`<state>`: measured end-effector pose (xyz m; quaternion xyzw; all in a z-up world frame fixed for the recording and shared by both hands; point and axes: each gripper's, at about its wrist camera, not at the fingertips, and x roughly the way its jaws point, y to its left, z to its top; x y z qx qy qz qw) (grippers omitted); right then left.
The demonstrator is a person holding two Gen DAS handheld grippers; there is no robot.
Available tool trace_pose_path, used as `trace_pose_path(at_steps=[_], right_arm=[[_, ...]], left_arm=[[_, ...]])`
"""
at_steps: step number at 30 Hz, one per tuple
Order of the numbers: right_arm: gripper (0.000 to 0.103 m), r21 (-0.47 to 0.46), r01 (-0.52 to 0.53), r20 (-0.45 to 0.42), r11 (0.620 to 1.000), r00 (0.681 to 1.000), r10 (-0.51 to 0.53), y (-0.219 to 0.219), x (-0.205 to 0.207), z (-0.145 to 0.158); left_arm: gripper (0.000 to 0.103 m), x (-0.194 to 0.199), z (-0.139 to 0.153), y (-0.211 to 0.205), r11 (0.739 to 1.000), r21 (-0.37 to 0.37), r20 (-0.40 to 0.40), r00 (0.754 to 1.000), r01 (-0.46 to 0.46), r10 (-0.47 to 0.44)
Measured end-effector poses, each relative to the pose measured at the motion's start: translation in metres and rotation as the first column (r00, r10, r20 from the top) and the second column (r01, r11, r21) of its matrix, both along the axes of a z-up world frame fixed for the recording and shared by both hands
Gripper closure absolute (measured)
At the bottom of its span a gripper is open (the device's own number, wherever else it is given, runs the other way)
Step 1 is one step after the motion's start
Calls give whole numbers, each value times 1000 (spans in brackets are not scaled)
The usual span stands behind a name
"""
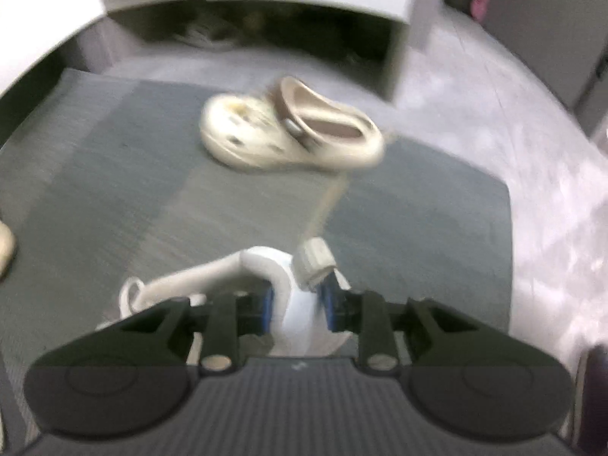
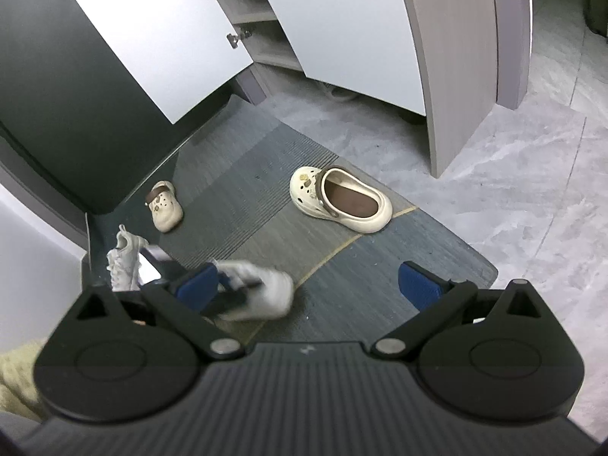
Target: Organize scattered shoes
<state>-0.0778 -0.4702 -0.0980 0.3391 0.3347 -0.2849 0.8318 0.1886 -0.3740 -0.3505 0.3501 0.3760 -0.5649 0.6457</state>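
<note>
Item one: we held a white sneaker (image 1: 292, 304) pinched by its heel collar in our left claw (image 1: 296, 304), lifted clear above the grey mat (image 1: 114, 174). Item two: our right claw (image 2: 307, 285) stood spread wide with nothing between its blue pads (image 2: 418, 285). Items three and four: one cream clog (image 2: 340, 199) lay on the mat near the open shoe cabinet (image 2: 342, 30), and a second cream clog (image 2: 165, 205) lay well apart from it by the dark wall.

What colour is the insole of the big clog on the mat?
Brown insole, clearest in the right wrist view.
</note>
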Motion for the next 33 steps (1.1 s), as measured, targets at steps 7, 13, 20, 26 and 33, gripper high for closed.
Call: trace_pose_path(at_steps=[7, 13, 20, 26, 33], right_arm=[[0, 14, 3, -4, 1000, 1000, -3, 3, -20, -1], [0, -21, -27, -6, 999, 1000, 27, 13, -22, 3], [0, -63, -123, -10, 990, 992, 122, 39, -10, 4], [0, 25, -207, 3, 978, 978, 207, 52, 9, -10], [0, -7, -299, -28, 954, 954, 299, 74, 43, -13]], left_arm=[[69, -26, -15, 1, 999, 30, 31, 999, 11, -12], [31, -29, 40, 27, 1000, -18, 65, 998, -25, 26], [13, -3, 200, 60, 965, -166, 23, 977, -203, 210], [7, -3, 350, 77, 897, -315, 28, 942, -311, 336], [0, -55, 457, 99, 821, -439, -20, 918, -364, 396]])
